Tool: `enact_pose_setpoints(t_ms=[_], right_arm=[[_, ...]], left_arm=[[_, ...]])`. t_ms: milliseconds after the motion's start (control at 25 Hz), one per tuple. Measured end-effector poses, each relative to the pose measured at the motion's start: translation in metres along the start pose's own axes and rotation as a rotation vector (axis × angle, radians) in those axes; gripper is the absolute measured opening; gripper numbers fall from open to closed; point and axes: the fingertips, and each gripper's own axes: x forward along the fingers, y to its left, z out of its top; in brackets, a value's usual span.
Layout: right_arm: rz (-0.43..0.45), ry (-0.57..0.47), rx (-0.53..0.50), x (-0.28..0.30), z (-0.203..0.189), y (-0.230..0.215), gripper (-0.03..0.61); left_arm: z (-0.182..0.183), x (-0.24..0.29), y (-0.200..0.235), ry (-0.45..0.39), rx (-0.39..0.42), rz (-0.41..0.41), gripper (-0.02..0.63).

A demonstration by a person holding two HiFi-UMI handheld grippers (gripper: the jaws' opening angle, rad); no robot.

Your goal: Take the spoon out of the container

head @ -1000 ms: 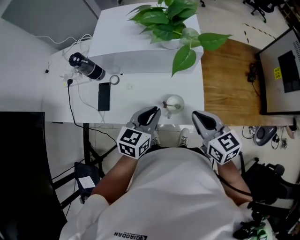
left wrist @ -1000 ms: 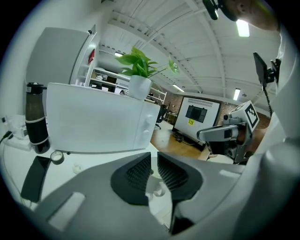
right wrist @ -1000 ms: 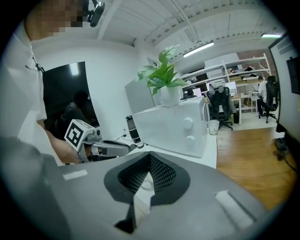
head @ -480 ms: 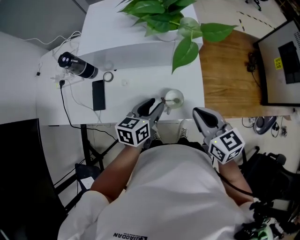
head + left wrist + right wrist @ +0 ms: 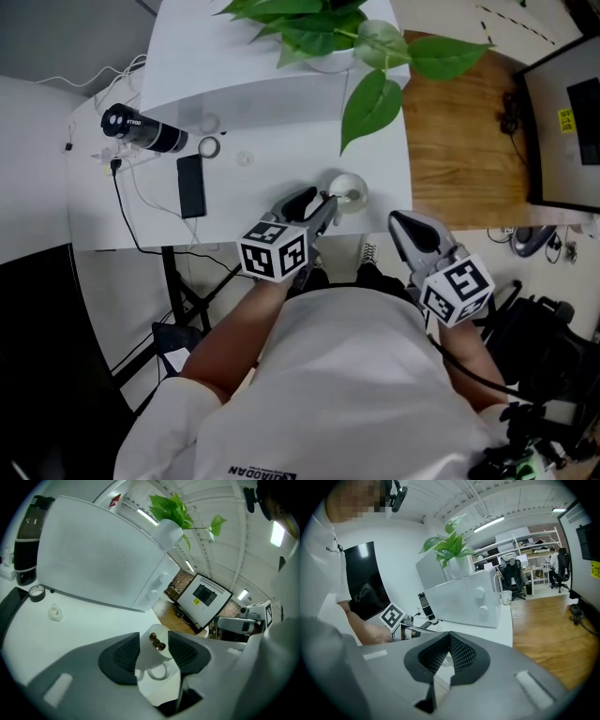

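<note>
Forward to the container (image 5: 349,192) has come the left gripper (image 5: 317,204), jaws opening around it, nothing gripped; the spoon (image 5: 157,641) stands inside. Right gripper (image 5: 401,223) hangs shut. Next, probably: pinch the spoon's handle

The left gripper (image 5: 322,208), a second ago short of the white cup (image 5: 349,193) with jaws nearly closed, has pushed forward to the cup; its jaws are opening, with the cup and its brown-handled spoon (image 5: 157,641) between them.
</note>
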Motion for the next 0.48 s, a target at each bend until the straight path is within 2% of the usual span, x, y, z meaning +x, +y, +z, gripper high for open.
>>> enact_pose_setpoints(t_ms=[120, 280, 400, 480], right_arm=[[-0.002, 0.002, 0.003, 0.0007, -0.0005, -0.0022, 0.006], [-0.010, 0.000, 0.007, 0.0001, -0.0004, -0.0044, 0.006], [-0.010, -0.001, 0.006, 0.0004, -0.0005, -0.0040, 0.006], [-0.009, -0.002, 0.005, 0.0001, -0.0005, -0.0032, 0.006]], left_arm=[[-0.0001, 0.0043, -0.0018, 0.014, 0.024, -0.002, 0.188], [-0.0010, 0.0066, -0.0046, 0.033, 0.073, 0.003, 0.148], [-0.0015, 0.0066, -0.0060, 0.038, 0.086, 0.002, 0.110], [-0.0021, 0.0064, -0.0076, 0.041, 0.093, -0.002, 0.110]])
